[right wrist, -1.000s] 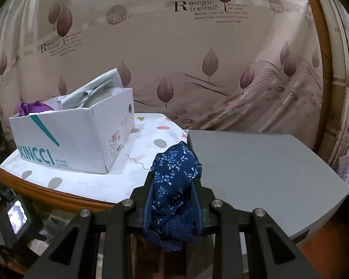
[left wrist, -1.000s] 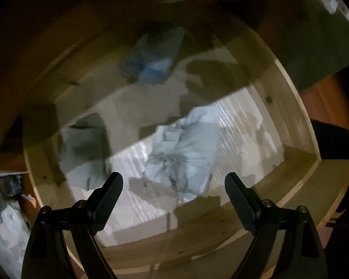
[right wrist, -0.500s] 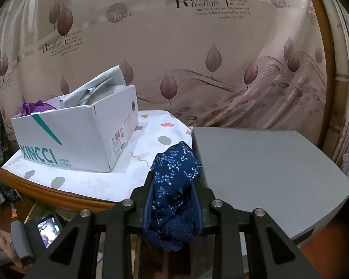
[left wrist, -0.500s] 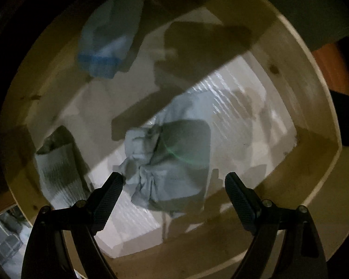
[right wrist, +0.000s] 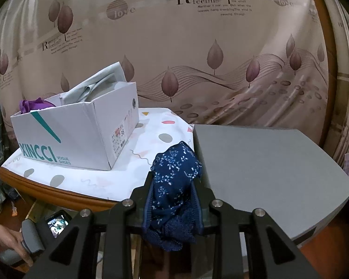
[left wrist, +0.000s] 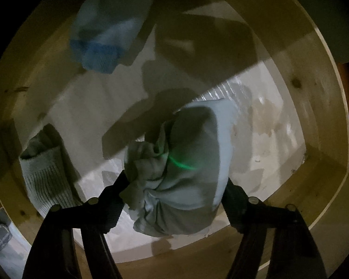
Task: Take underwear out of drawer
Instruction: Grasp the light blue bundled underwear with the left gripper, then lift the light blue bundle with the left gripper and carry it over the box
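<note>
In the left wrist view I look straight down into a wooden drawer (left wrist: 314,107). A crumpled pale grey pair of underwear (left wrist: 188,162) lies on its white liner. My left gripper (left wrist: 175,186) straddles it with its jaws closing; the cloth meets both fingers and hides their tips. In the right wrist view my right gripper (right wrist: 174,181) is shut on a navy floral pair of underwear (right wrist: 174,174), held in the air in front of a table.
A blue-and-white garment (left wrist: 104,44) and a ribbed pale sock (left wrist: 46,176) also lie in the drawer. On the table's patterned cloth (right wrist: 146,144) stand a white shoe box (right wrist: 76,137) with clothes in it and a grey slab (right wrist: 263,162). A hand holds a small screen device (right wrist: 55,223) at lower left.
My left gripper sank into the drawer onto the grey underwear and its jaws narrowed around it. The right gripper stayed put; a hand with a device came into view at lower left.
</note>
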A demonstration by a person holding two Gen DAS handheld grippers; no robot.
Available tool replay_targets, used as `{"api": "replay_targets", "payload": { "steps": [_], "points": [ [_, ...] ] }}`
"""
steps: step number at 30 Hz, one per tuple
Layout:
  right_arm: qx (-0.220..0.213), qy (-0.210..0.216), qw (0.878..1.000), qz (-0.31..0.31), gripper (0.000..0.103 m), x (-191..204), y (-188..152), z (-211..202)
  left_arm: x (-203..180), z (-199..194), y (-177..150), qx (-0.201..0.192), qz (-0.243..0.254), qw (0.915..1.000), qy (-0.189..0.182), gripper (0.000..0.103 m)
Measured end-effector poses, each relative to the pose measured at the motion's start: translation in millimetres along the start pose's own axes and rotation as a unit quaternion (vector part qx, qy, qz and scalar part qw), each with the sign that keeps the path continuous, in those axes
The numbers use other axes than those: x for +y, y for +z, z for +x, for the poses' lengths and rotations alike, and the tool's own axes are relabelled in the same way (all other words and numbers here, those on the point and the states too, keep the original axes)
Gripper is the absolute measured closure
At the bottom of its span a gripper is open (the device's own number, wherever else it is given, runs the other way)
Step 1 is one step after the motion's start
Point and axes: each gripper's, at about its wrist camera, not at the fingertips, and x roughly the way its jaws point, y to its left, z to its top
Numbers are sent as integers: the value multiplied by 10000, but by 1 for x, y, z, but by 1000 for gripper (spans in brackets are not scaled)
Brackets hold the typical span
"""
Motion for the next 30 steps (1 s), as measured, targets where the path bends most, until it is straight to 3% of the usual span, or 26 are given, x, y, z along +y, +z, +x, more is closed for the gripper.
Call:
{"api": "replay_targets", "payload": {
  "steps": [4,9,30],
  "points": [
    [16,-13,10000,33,74,-1,0,2,11,-8,-8,-97,-66,9999,-89,50],
    [73,-93,9999,74,74,-3,-1,6,15,-16,-14,-253,-140,9996,-1,55],
    [217,-472,9984,204,74,-8,-5,22,8,-92,-82,-1025,-486,9935,18,56]
  ]
}}
